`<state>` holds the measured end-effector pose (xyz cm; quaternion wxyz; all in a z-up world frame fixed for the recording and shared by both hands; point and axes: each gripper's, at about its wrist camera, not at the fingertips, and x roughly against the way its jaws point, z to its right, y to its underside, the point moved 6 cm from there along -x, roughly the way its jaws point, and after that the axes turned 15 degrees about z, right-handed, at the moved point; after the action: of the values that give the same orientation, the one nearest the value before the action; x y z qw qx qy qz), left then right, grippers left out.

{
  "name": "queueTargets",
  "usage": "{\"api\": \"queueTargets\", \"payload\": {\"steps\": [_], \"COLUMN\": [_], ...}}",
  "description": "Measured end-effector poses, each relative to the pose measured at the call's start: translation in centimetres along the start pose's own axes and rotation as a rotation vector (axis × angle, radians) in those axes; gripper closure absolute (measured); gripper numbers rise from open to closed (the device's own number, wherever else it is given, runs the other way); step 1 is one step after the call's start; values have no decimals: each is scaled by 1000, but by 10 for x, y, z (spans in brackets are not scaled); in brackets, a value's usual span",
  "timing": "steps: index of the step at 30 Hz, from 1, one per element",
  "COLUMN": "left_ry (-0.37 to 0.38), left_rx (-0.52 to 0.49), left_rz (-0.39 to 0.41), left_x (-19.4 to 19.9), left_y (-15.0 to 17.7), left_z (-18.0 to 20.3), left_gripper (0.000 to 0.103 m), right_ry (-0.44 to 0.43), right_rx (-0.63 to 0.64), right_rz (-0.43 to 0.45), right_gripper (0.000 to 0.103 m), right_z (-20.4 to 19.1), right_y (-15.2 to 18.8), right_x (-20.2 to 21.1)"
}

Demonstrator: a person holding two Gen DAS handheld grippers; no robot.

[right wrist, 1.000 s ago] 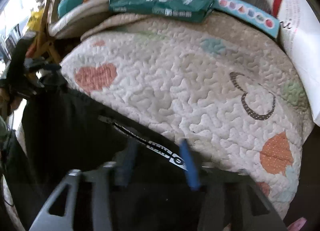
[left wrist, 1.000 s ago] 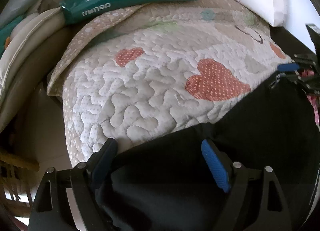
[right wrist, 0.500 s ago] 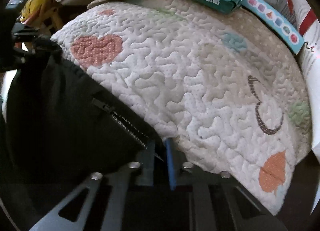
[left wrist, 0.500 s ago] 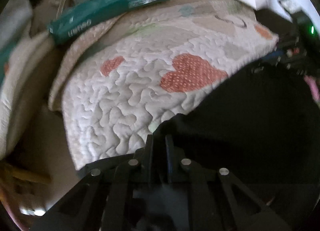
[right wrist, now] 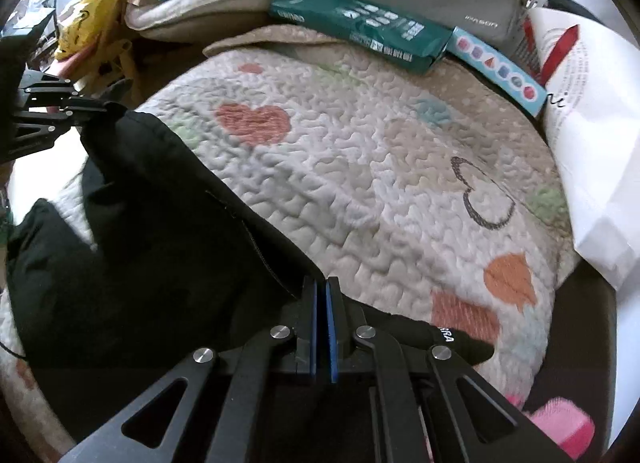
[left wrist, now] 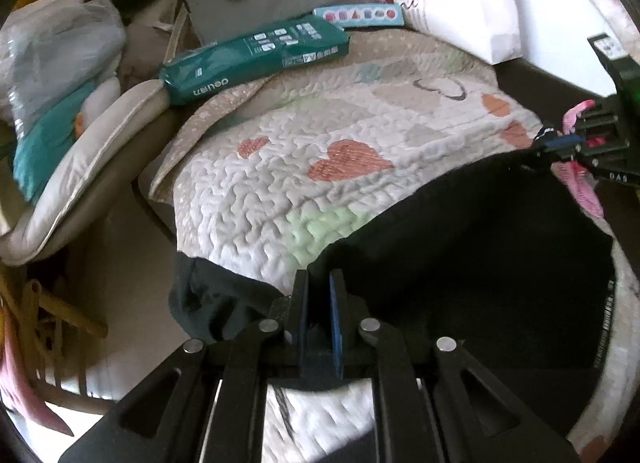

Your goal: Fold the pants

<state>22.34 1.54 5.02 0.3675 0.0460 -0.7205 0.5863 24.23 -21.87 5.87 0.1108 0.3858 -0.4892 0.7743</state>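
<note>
A second ago my left jaws stood wide apart over the cloth; since then both pairs have closed on the black pants (left wrist: 472,247) and lifted their edge off the quilt.

In the left wrist view, my left gripper (left wrist: 318,303) sits at bottom centre, jaws narrowed to a slit with a fold of black fabric pinched between them. A loose flap of the pants hangs over the quilt's edge just left of it. The heart-print quilt (left wrist: 260,199) fills the middle, with a green package (left wrist: 256,59) lying across its upper left. At the far right, my right gripper (left wrist: 560,141) grips the far corner of the pants.

In the right wrist view, my left gripper (right wrist: 96,105) shows at the left edge holding the raised corner. The pants (right wrist: 152,223) spread across the lower left, and my right gripper (right wrist: 320,303) at bottom centre is clamped on their edge. A white pillow (right wrist: 592,167) lies at the right.
</note>
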Motion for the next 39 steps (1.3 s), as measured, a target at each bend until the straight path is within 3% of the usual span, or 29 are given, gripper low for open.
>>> {"api": "queueTargets", "payload": {"steps": [10, 17, 25, 31, 32, 34, 35, 36, 39], "left_ry": [21, 0, -25, -45, -42, -33, -27, -27, -59], "left_rx": [117, 211, 229, 246, 268, 317, 349, 385, 551], "left_rz": [26, -18, -91, -98, -90, -55, -35, -17, 20], "left_x": [91, 122, 152, 180, 188, 203, 211, 217, 222], "left_y": [39, 88, 135, 139, 137, 131, 127, 124, 119], "left_z": [34, 59, 82, 75, 70, 58, 50, 42, 8], "left_gripper": [95, 98, 98, 98, 98, 98, 97, 96, 76], "right_ry": [-28, -41, -85, -77, -71, -91, -91, -88, -79], "right_rx": [-19, -28, -23, 35, 34, 0, -13, -22, -24], "right_rz": [-6, -41, -146, -231, -234, -242, -239, -232, -221], "right_gripper": [99, 99, 99, 92, 87, 64, 38, 28, 28], "right_z": [-48, -80, -126, -145, -144, -142, -140, -138, -137], "right_y": [50, 92, 152, 180, 180, 181, 181, 180, 179], "right_x": [67, 101, 116, 109, 108, 109, 110, 110, 113]}}
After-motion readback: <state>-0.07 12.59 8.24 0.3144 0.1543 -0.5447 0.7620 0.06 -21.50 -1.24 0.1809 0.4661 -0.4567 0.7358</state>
